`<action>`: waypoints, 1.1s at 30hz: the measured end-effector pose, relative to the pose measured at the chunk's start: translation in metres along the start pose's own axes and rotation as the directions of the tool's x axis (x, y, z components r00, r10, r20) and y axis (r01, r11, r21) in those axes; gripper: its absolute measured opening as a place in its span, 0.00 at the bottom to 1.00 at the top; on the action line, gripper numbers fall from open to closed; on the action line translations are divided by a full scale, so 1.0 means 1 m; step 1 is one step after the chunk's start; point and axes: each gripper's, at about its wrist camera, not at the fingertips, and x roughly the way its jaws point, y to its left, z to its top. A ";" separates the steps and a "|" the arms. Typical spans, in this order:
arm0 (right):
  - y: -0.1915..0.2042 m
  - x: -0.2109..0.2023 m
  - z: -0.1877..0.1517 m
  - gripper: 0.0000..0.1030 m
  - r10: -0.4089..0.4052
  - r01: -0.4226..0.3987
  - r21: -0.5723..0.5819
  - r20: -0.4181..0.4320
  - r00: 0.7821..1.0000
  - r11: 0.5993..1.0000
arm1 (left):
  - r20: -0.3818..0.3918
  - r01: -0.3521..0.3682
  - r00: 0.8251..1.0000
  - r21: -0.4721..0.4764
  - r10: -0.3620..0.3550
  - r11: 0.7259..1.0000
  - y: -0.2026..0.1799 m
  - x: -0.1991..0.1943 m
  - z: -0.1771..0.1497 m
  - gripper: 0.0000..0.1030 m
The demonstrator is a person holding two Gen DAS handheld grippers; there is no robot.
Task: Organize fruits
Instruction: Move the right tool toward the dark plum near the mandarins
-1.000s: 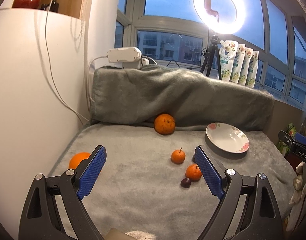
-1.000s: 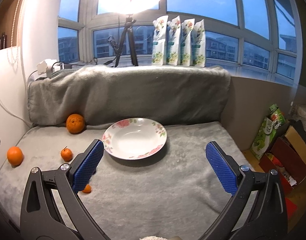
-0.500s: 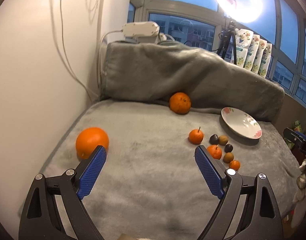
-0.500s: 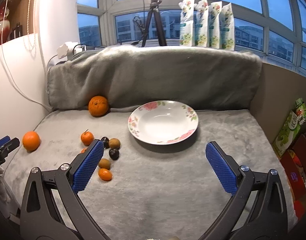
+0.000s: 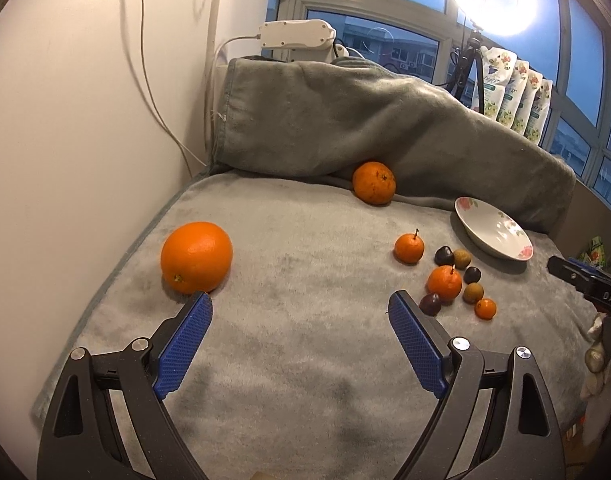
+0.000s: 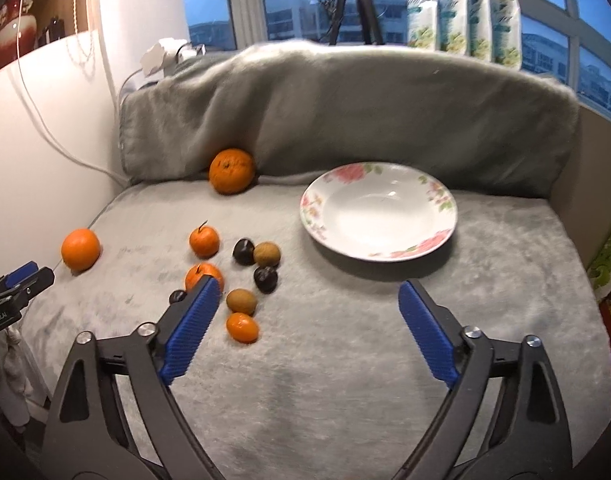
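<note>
Now both grippers hover over the grey blanket (image 5: 305, 360). The left gripper (image 5: 300, 305) gapes wide and empty, a big orange (image 5: 196, 256) just beyond its left jaw. The right gripper (image 6: 309, 291), jaws just narrowing, holds nothing; small fruits (image 6: 241, 280) lie left of the empty plate (image 6: 379, 210).
</note>
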 end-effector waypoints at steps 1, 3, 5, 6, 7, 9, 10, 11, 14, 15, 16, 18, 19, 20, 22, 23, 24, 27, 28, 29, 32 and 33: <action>0.002 0.004 -0.001 0.86 0.014 -0.014 -0.007 -0.010 1.000 1.000 | -0.003 0.002 1.000 0.002 -0.002 1.000 0.000 0.001 -0.001 0.87; 0.006 0.011 -0.002 0.78 0.030 -0.031 -0.024 -0.032 0.999 0.999 | -0.008 0.007 1.000 0.005 -0.007 1.000 0.000 0.002 -0.003 0.87; 0.009 0.016 -0.003 0.75 0.043 -0.045 -0.034 -0.047 0.998 0.998 | -0.013 0.020 1.000 0.007 -0.020 1.000 -0.002 0.003 -0.004 0.85; 0.011 0.019 -0.004 0.74 0.054 -0.057 -0.040 -0.056 0.997 0.998 | -0.017 0.027 0.999 0.008 -0.027 1.000 -0.003 0.005 -0.004 0.83; 0.012 0.022 -0.004 0.74 0.062 -0.064 -0.044 -0.064 0.996 0.997 | -0.020 0.034 0.999 0.010 -0.034 0.999 -0.004 0.006 -0.004 0.82; 0.013 0.027 -0.005 0.72 0.077 -0.081 -0.048 -0.079 0.994 0.996 | -0.023 0.051 0.998 0.017 -0.051 0.999 -0.008 0.008 -0.003 0.78; 0.013 0.029 -0.005 0.70 0.086 -0.090 -0.047 -0.088 0.992 0.995 | -0.024 0.060 0.998 0.020 -0.060 0.998 -0.010 0.008 -0.003 0.77; 0.012 0.032 -0.005 0.65 0.098 -0.103 -0.044 -0.101 0.990 0.994 | -0.027 0.071 0.997 0.024 -0.070 0.997 -0.013 0.008 -0.003 0.75; 0.010 0.045 -0.004 0.57 0.141 -0.146 -0.027 -0.146 0.979 0.989 | -0.038 0.112 0.993 0.039 -0.110 0.993 -0.022 0.012 -0.004 0.69; 0.009 0.049 -0.004 0.52 0.153 -0.158 -0.021 -0.159 0.975 0.987 | -0.044 0.127 0.991 0.043 -0.125 0.991 -0.025 0.013 -0.004 0.67; 0.009 0.053 -0.003 0.51 0.167 -0.172 -0.016 -0.171 0.971 0.985 | -0.050 0.141 0.989 0.044 -0.139 0.989 -0.027 0.015 -0.005 0.66; 0.008 0.059 -0.003 0.48 0.190 -0.194 -0.006 -0.186 0.964 0.981 | -0.062 0.164 0.985 0.048 -0.161 0.985 -0.032 0.018 -0.005 0.63; 0.007 0.063 -0.002 0.48 0.196 -0.200 0.001 -0.193 0.961 0.980 | -0.065 0.168 0.984 0.052 -0.165 0.984 -0.035 0.019 -0.005 0.63; 0.006 0.065 -0.002 0.48 0.197 -0.199 0.007 -0.196 0.961 0.980 | -0.067 0.173 0.983 0.055 -0.169 0.983 -0.037 0.020 -0.005 0.62; 0.003 0.071 -0.001 0.47 0.207 -0.206 0.028 -0.203 0.957 0.978 | -0.074 0.188 0.980 0.060 -0.183 0.980 -0.042 0.022 -0.005 0.61; 0.001 0.073 0.000 0.46 0.213 -0.210 0.037 -0.205 0.955 0.977 | -0.079 0.195 0.979 0.062 -0.190 0.979 -0.044 0.023 -0.005 0.58; 0.000 0.076 0.000 0.44 0.217 -0.212 0.047 -0.207 0.954 0.976 | -0.085 0.204 0.976 0.063 -0.199 0.977 -0.046 0.025 -0.005 0.57; -0.004 0.083 0.002 0.42 0.233 -0.222 0.075 -0.214 0.949 0.972 | -0.103 0.230 0.970 0.066 -0.223 0.971 -0.052 0.031 -0.006 0.53; -0.005 0.087 0.003 0.41 0.240 -0.227 0.085 -0.216 0.946 0.970 | -0.109 0.241 0.966 0.071 -0.232 0.968 -0.055 0.033 -0.005 0.52; -0.007 0.089 0.004 0.40 0.243 -0.229 0.089 -0.217 0.945 0.969 | -0.117 0.255 0.962 0.074 -0.246 0.964 -0.058 0.036 -0.005 0.50; -0.009 0.099 0.007 0.36 0.267 -0.246 0.116 -0.226 0.937 0.962 | -0.146 0.295 0.948 0.071 -0.282 0.953 -0.065 0.044 -0.005 0.45; -0.009 0.100 0.008 0.35 0.271 -0.250 0.120 -0.226 0.936 0.961 | -0.157 0.313 0.941 0.071 -0.299 0.947 -0.069 0.048 -0.004 0.44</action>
